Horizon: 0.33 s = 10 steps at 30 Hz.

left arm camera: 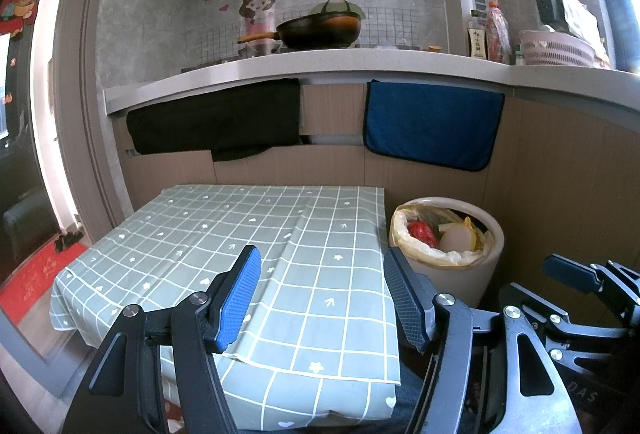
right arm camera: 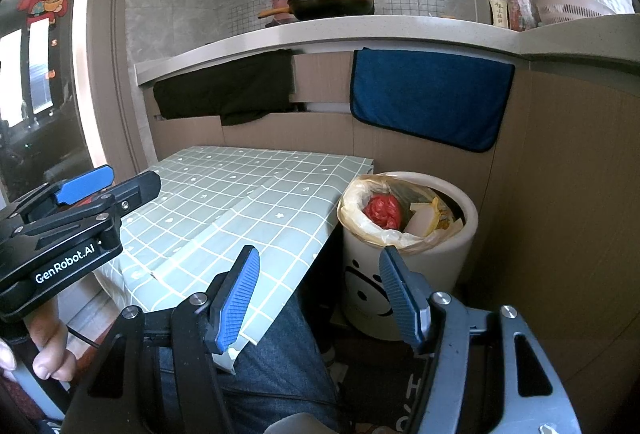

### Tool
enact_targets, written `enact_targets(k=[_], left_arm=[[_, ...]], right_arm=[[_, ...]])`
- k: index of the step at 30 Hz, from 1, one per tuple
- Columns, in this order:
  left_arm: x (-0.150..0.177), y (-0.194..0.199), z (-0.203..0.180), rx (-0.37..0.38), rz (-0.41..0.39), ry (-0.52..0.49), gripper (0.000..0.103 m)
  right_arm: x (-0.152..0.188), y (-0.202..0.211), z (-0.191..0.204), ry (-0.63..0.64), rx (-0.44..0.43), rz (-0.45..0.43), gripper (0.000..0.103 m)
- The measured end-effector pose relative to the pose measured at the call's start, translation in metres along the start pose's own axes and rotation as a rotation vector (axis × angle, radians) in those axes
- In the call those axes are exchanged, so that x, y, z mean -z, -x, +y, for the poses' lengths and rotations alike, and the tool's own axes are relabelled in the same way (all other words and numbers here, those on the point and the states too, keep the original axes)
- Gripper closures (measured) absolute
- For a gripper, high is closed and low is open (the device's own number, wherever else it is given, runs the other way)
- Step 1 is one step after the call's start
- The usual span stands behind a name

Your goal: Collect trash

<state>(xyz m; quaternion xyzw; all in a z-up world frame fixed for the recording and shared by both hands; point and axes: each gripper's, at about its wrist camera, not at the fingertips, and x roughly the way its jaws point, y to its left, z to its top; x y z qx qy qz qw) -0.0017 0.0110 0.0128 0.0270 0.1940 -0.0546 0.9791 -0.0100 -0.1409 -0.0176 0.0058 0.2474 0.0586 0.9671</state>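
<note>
Collection apparently finished: the green checked tablecloth (left arm camera: 280,234) lies bare, both tongs spread, gripping nothing.
Lower right, the cream cylindrical bin with yellow liner (right arm camera: 416,266) holds red and pale rubbish; left gripper (left arm camera: 322,298) and right gripper (right arm camera: 320,298) hover.

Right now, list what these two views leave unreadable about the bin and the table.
- Trash bin contents: both wrist views show only the top layer, a red bag and pale scraps; the rim and liner hide what is deeper.
- Bin base: left wrist view, hidden behind the left claw.
- Table underside and near-edge floor: covered by the checked cloth and claw frames.
- Bottle label on the counter: too small to read.
</note>
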Motion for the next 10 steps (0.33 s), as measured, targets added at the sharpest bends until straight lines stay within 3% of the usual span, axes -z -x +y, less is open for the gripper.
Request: enact_targets(k=[10], left_arm=[[-0.0003,-0.0002,-0.0003,0.005,-0.005,0.002,0.039]], right_arm=[[-0.0010,-0.0001,-0.0007,0.000,0.002,-0.003,0.043]])
